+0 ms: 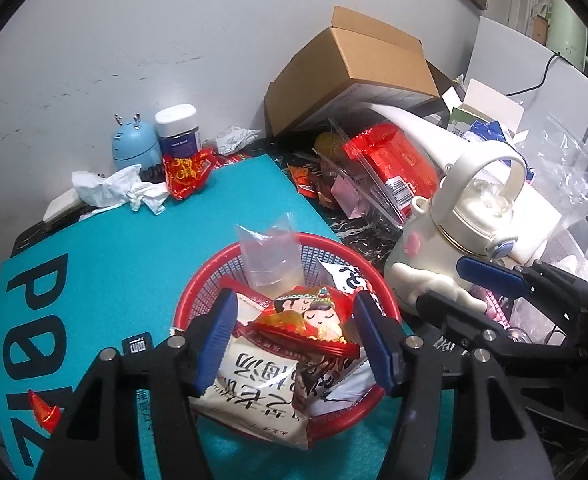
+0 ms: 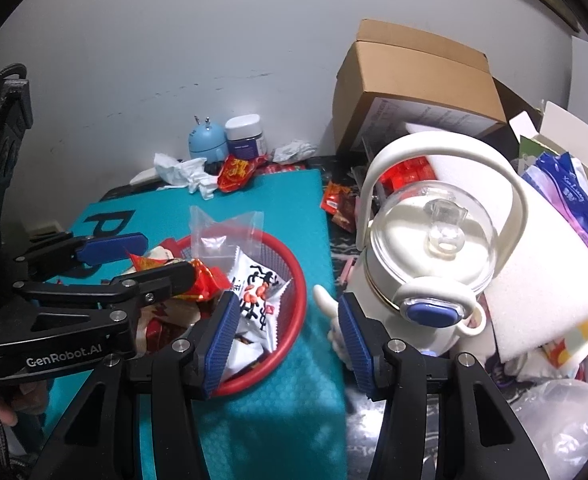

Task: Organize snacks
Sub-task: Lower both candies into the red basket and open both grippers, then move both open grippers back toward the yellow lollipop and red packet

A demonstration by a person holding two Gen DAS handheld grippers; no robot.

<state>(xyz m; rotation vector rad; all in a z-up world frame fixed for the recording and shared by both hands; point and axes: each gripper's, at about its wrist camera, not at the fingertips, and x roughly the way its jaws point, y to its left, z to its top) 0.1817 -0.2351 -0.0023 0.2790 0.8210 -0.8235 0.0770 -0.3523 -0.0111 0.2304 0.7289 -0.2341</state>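
Left wrist view: your left hand-held gripper (image 1: 296,338) hangs spread wide over the red basket (image 1: 198,300) on the surface's right edge, straddling a red snack packet (image 1: 314,316); right hand-held gripper (image 2: 290,340) gapes empty. Next I'd fetch the stray red packet (image 1: 184,172) at the far edge.

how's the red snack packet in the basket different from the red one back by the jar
The cartoon-couple packet lies in the red basket on other snacks, between the open left gripper's fingers. The crumpled red packet sits on the teal mat by the white-lidded jar, bearing yellow lettering instead. Both are shiny red wrappers.
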